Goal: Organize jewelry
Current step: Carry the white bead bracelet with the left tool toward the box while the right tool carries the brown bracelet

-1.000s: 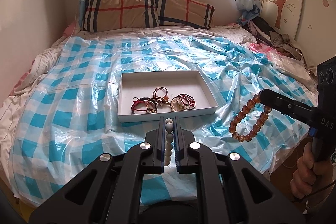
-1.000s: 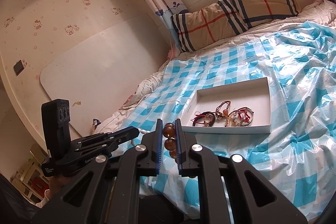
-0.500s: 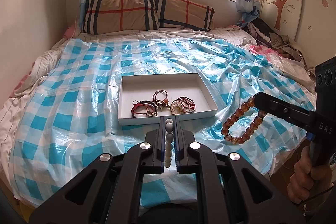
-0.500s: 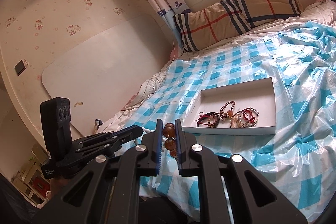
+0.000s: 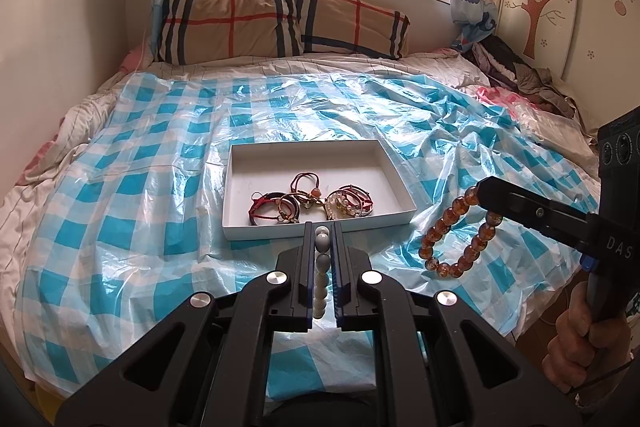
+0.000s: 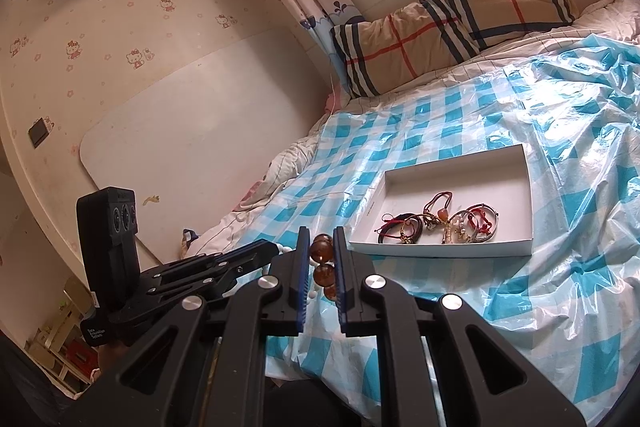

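Note:
A shallow white box (image 5: pixel 394 169) lies on the blue checked plastic sheet (image 5: pixel 132 211) on the bed, with several red, black and beaded bracelets (image 5: pixel 310 203) heaped near its front edge; the box also shows in the right wrist view (image 6: pixel 516 246). My left gripper (image 5: pixel 322 231) is shut on a white bead bracelet (image 5: pixel 321 277), held just short of the box's near wall. My right gripper (image 6: pixel 321 237) is shut on an amber bead bracelet (image 6: pixel 322 259), which hangs as a loop (image 5: pixel 456 239) to the right of the box in the left wrist view.
Two plaid pillows (image 5: pixel 276 23) lie at the head of the bed under the window. Crumpled clothes (image 5: pixel 516 71) are piled at the right edge. A white board (image 6: pixel 192 123) leans on the left wall. The bed's front edge is just below the grippers.
Both grippers have drawn back slightly from the box, still holding their bracelets. The amber loop has swung lower and left in the left wrist view.

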`<state>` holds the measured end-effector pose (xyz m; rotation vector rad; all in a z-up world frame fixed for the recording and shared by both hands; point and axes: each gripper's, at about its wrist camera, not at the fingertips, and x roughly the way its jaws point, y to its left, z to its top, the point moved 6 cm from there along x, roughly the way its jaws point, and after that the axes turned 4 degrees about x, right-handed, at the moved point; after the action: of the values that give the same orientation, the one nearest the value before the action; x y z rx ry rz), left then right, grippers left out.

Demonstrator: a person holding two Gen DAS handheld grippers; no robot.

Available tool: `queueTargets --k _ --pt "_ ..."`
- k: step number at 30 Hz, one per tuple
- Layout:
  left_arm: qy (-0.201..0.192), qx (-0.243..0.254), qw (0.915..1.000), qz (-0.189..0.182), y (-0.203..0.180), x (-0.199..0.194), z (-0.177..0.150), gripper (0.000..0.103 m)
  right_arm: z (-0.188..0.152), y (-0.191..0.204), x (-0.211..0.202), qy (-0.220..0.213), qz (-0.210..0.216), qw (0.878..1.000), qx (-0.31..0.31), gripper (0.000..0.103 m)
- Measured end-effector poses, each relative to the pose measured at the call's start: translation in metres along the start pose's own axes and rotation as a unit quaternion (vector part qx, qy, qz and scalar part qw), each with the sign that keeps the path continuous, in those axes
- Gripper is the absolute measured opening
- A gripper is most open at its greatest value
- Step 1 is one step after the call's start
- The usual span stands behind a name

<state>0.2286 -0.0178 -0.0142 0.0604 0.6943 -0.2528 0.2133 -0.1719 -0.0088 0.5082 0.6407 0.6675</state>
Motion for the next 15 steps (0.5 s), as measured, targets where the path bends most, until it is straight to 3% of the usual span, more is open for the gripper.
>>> queueTargets --k 15 --pt "0.0 -0.002 1.0 -0.001 0.0013 0.0044 0.0009 0.007 0.0013 -0.0022 0.0015 0.0 0.0 1.0 0.001 0.012"
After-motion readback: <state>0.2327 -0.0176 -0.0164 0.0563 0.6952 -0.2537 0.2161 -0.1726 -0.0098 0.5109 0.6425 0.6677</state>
